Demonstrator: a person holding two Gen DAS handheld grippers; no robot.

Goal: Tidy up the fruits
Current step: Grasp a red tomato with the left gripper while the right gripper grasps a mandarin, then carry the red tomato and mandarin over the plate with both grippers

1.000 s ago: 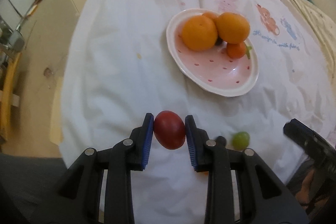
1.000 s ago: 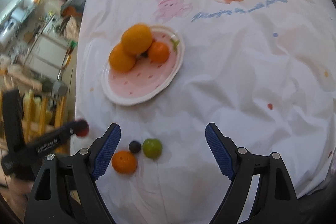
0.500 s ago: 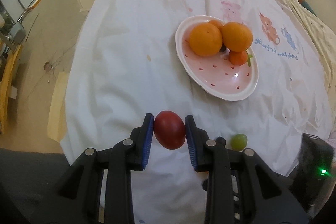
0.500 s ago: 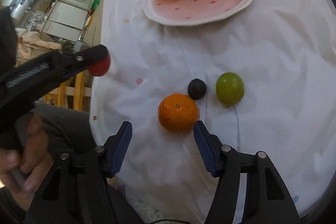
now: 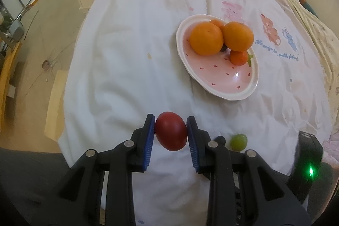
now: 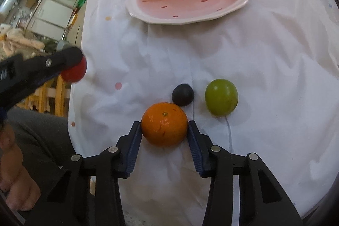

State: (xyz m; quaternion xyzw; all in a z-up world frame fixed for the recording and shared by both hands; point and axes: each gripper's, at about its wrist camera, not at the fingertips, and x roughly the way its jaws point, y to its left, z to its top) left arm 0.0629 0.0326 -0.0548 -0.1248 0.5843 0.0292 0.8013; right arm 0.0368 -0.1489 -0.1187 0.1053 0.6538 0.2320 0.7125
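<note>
Four fruits already sit on the strawberry-patterned plate (image 6: 243,3) at upper centre. The left gripper (image 5: 170,135) holds a red plum (image 5: 171,133) aloft, its long axis tilted slightly from vertical. At lower centre the right gripper (image 6: 164,126) closes on a mandarin (image 6: 164,124), stem scar upward, on the cloth-covered tabletop (image 6: 264,52); a dark grape (image 6: 182,94) and green plum (image 6: 221,96) remain.

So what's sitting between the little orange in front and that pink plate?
In the right wrist view, a small dark fruit lies just beyond the mandarin; past it, only bare white tablecloth stretches to the plate.
</note>
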